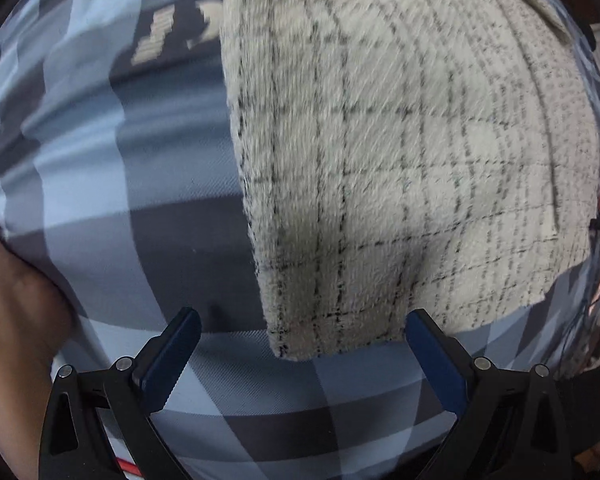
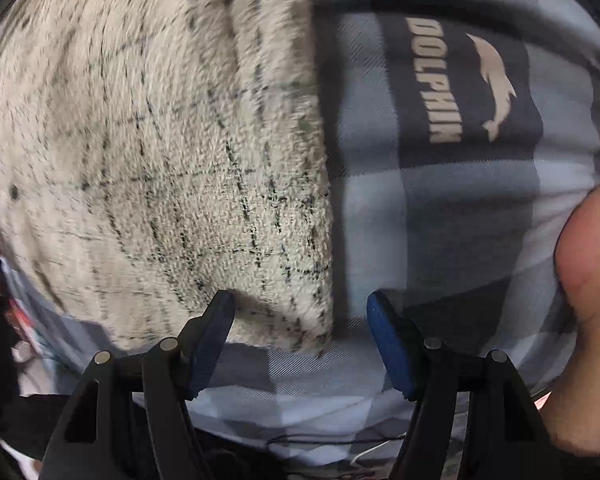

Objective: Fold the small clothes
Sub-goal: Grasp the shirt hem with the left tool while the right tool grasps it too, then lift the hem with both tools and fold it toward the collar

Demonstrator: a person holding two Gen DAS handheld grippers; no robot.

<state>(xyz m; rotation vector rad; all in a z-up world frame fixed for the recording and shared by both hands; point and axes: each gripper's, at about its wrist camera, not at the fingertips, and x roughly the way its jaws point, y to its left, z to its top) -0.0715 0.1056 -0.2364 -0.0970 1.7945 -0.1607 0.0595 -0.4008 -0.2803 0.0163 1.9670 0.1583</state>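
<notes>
the cream checked cloth (image 1: 400, 160) lies on a grey-blue checked cover (image 1: 100, 200) printed with a dolphin logo (image 2: 496, 84), and looks doubled over, its thick edge (image 2: 300, 200) running down the middle. the left gripper (image 1: 302, 354) and right gripper (image 2: 300, 334) each hang over a near corner, jaws spread and holding nothing. judged from this, 1 fold seems done; more folding is left.

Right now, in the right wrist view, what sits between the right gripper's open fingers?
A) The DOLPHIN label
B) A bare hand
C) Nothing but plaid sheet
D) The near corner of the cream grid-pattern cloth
D: the right gripper stands open, and the corner of the cream cloth lies between its fingers, on the plaid sheet.
</notes>
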